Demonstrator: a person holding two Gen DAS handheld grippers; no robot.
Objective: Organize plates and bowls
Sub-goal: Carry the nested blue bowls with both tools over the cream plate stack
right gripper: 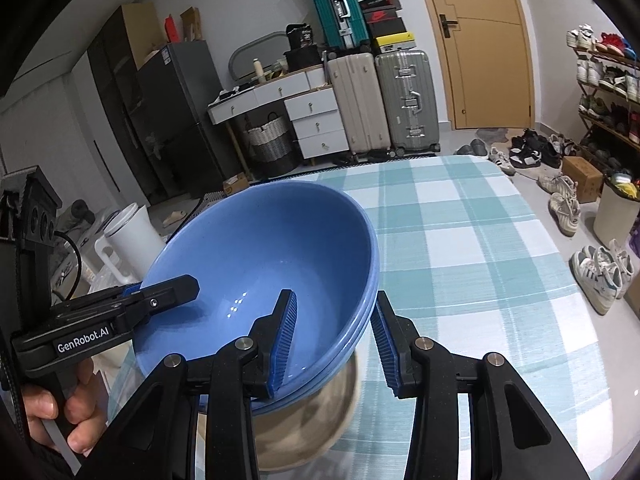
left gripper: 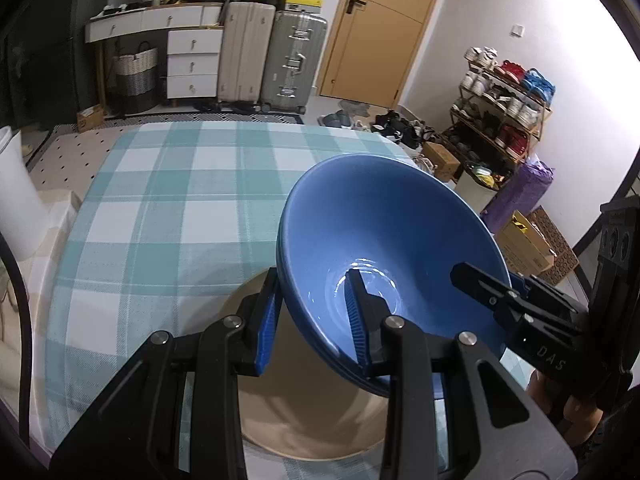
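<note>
A stack of nested blue bowls (left gripper: 384, 240) is held above a beige plate (left gripper: 304, 412) on the checked tablecloth. My left gripper (left gripper: 316, 316) straddles the near-left rim, one finger inside the bowl and one outside, closed on the wall. In the right wrist view the blue bowls (right gripper: 260, 256) show several stacked rims. My right gripper (right gripper: 336, 340) straddles their right rim, the inner finger against the inside wall and the outer finger slightly off the rims. The beige plate (right gripper: 304, 428) lies blurred beneath.
The teal checked tablecloth (left gripper: 180, 208) covers the table. A white bin (left gripper: 16, 200) stands off the left edge. Suitcases (left gripper: 272, 56), drawers, a door and a shoe rack (left gripper: 504, 108) stand beyond the table. Shoes lie on the floor at right (right gripper: 600, 272).
</note>
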